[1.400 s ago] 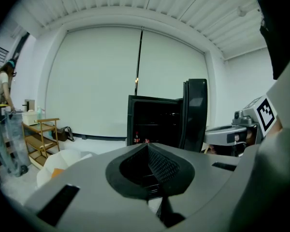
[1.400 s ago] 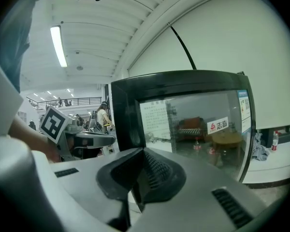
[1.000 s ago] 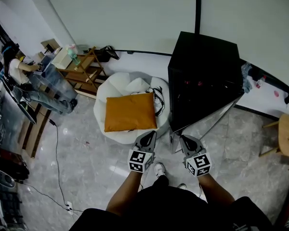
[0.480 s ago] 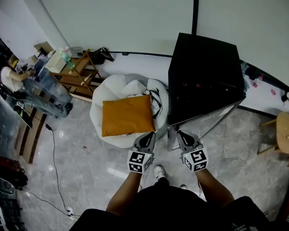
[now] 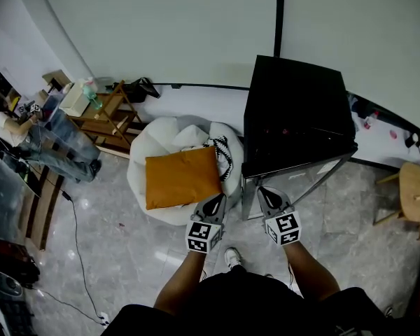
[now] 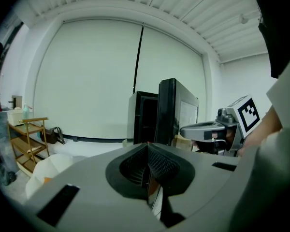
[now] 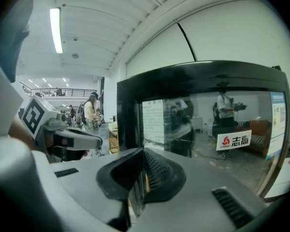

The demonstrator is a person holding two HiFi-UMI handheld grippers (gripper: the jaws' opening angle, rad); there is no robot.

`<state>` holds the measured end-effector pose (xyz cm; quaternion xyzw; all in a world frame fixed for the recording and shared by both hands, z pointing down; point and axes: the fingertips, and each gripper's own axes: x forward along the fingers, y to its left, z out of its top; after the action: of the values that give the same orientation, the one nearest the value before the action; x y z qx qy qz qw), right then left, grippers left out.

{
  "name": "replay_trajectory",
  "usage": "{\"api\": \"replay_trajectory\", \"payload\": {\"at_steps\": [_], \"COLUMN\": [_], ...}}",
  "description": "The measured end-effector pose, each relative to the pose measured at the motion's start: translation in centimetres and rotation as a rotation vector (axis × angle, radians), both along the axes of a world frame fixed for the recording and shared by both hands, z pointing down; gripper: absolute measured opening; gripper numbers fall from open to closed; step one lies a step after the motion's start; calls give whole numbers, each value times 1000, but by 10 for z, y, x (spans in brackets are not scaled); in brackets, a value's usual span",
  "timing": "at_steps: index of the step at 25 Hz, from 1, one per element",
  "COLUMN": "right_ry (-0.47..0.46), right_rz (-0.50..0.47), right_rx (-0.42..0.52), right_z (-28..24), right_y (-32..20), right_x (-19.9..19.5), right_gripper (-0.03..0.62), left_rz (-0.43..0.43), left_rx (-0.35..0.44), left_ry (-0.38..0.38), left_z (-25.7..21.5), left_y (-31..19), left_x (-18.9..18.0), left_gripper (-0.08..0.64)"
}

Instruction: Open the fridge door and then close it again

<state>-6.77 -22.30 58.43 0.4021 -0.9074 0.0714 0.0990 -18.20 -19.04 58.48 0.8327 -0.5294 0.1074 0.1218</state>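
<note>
Grey jaws of the left gripper (image 5: 214, 203) are pressed together, with nothing in them. The right gripper (image 5: 267, 196) is pressed together too, and empty. The black fridge (image 5: 297, 117) stands just in front of both, nearer the right one. The right gripper view shows its shiny glass door (image 7: 203, 124) with a red and white sticker (image 7: 234, 140). The head view shows an orange cushion (image 5: 180, 177) on a white beanbag (image 5: 161, 135), left of the left gripper.
</note>
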Motion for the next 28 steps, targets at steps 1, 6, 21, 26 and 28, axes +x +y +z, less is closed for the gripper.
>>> {"api": "replay_trajectory", "payload": {"at_steps": [1, 6, 21, 26, 28], "right_ry": [0, 2, 19, 48, 60], "right_rz": [3, 24, 80, 118, 135], "right_rx": [2, 4, 38, 40, 34], "right_z": [0, -2, 0, 4, 5], "right_y": [-4, -20, -68, -84, -91], "right_x": [-2, -7, -16, -17, -17], "right_gripper": [18, 18, 18, 18, 17], "left_rz": [3, 22, 74, 86, 88], "left_rx": [-3, -4, 19, 16, 16], "left_ry": [1, -3, -21, -27, -30], "left_z": [1, 1, 2, 5, 6], "left_y": [-3, -16, -61, -66, -67], "left_x": [-1, -5, -18, -21, -24], "left_gripper": [21, 20, 21, 21, 21]}}
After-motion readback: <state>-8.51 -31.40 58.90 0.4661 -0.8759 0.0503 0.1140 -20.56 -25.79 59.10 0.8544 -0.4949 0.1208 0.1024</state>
